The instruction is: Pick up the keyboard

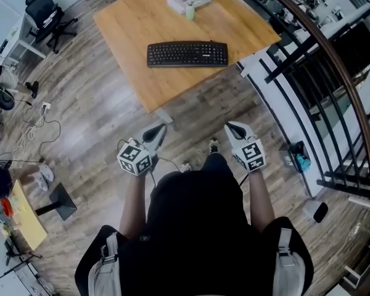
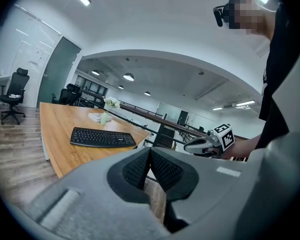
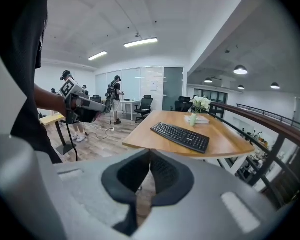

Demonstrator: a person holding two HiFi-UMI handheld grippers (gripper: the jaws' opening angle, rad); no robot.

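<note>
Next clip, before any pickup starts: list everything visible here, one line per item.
black computer keyboard: one, black, flat near the table's front edge
light wooden table: one, tan, ahead of the person
small vase of white flowers: one, pale green, table's far side
stack of books: one, whitish, beside the vase
wheeled office chair: one, black, far left
metal railing: one, black with a brown handrail, right side
loose cables: several, white, on the floor at left
left gripper: grey, shut, empty, short of the table
right gripper: grey, shut, empty, short of the table
</note>
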